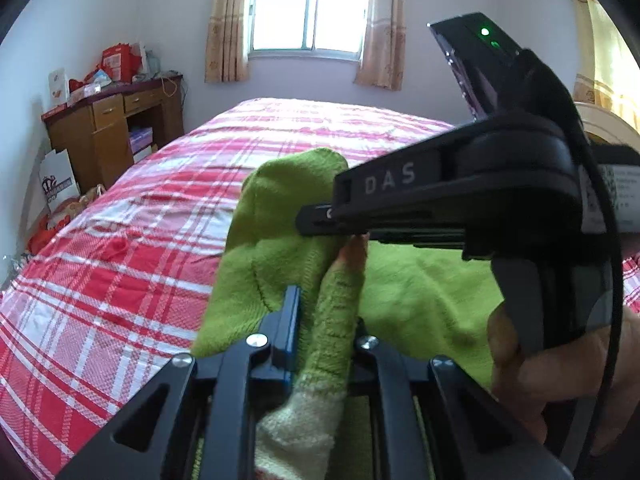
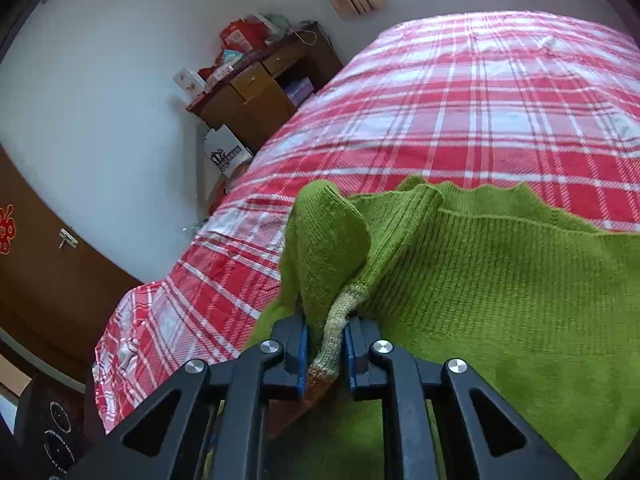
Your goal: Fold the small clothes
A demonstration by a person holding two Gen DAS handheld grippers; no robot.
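A green knit sweater (image 2: 500, 288) lies on the red-and-white plaid bed (image 2: 440, 100). Its sleeve (image 1: 280, 216) is lifted off the bed, and the sleeve ends in a pale striped cuff (image 1: 308, 412). My left gripper (image 1: 324, 308) is shut on the sleeve, with the cuff running back between its jaws. My right gripper (image 2: 326, 344) is shut on the cuff end (image 2: 332, 328) of the same sleeve. In the left wrist view the right gripper (image 1: 316, 222) reaches in side-on from the right, its tip against the raised sleeve. A hand (image 1: 536, 364) holds its handle.
A brown desk (image 1: 108, 136) loaded with red bags and boxes stands by the far left wall, with a white paper bag (image 1: 58, 186) on the floor beside it. A curtained window (image 1: 308, 8) is behind the bed. A brown door (image 2: 40, 280) is at the left.
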